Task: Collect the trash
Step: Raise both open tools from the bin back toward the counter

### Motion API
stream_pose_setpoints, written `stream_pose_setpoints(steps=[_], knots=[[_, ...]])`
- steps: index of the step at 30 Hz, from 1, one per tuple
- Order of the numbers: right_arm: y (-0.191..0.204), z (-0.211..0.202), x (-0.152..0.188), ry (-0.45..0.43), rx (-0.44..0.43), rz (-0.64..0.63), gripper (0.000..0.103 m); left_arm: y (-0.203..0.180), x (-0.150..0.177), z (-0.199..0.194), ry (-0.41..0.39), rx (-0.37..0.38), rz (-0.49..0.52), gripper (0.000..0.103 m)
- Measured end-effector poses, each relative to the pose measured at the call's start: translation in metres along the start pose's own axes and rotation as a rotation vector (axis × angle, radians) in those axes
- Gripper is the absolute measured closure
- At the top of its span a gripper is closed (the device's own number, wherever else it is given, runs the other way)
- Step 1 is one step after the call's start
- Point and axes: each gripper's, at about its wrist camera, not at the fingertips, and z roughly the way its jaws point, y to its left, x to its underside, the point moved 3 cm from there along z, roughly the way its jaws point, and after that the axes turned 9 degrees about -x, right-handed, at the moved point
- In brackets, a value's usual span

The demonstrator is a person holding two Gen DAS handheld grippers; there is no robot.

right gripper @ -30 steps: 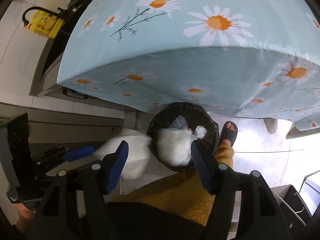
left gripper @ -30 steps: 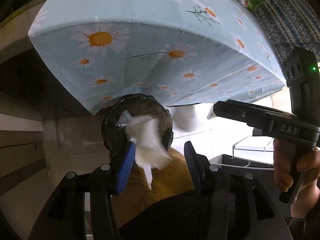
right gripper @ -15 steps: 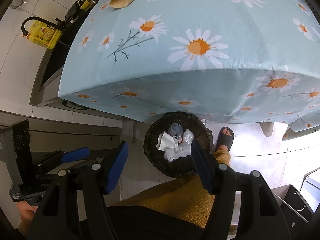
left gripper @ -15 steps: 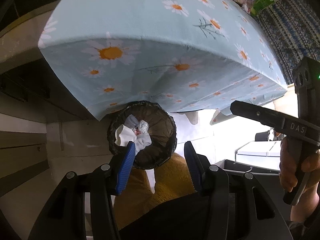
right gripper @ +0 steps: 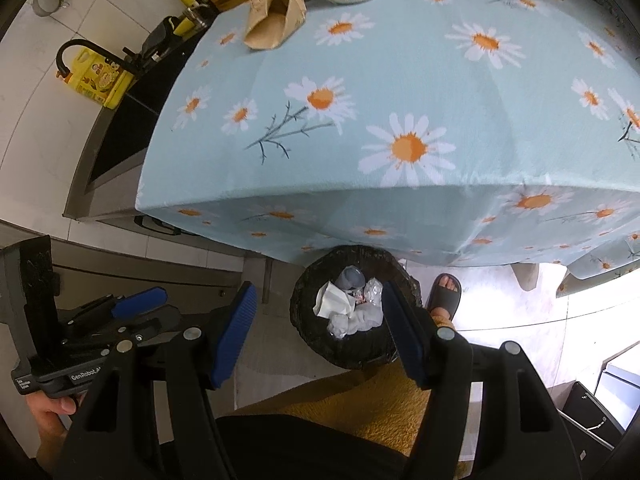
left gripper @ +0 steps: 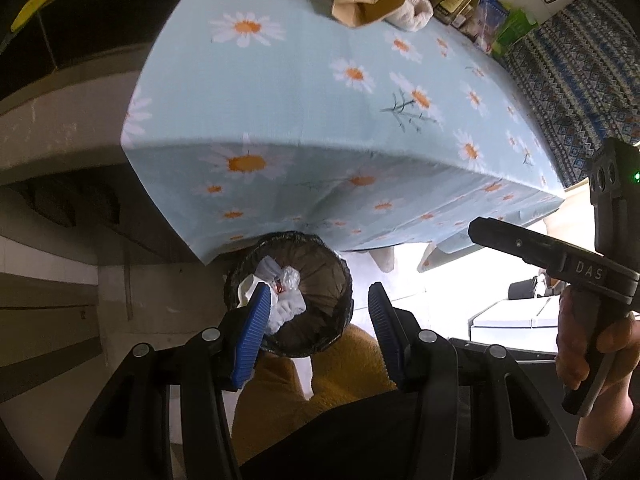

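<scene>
Your left gripper [left gripper: 316, 330] jaws wide apart, holding nothing, your right gripper [right gripper: 316, 332] likewise, black bin [right gripper: 308, 328] of crumpled tissues [right gripper: 352, 316] below, beside the daisy-clothed desk [right gripper: 400, 80].

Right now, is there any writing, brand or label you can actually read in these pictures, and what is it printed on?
"DAS": on the black body of the right tool, seen from the left wrist.
"GenRobot.A…": on the body of the left tool, seen from the right wrist; the end is hidden.
Small white label beside it: too small to read.
Yellow jug label: pictures only, text blurred.
Bottles and packets at the table's far end: too blurred to read.
</scene>
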Motion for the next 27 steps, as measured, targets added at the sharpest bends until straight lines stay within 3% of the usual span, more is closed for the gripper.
stream_pose_setpoints(steps=[5,13,18,27], knots=[[0.006,-0.012,0.001,-0.034,0.011,-0.001,0.038,0.0,-0.006,-0.014,-0.032,0.005,-0.001,0.048],[0.01,-0.034,0.0,-0.083,0.029,0.009,0.038,-0.005,-0.015,-0.036,-0.081,0.013,0.026,0.047],[0.012,-0.05,0.0,-0.116,0.037,0.001,0.034,-0.008,-0.021,-0.049,-0.115,0.003,0.045,0.039],[0.01,-0.073,-0.022,-0.16,0.004,-0.04,0.031,-0.019,-0.036,-0.067,-0.181,-0.02,0.041,0.035]])
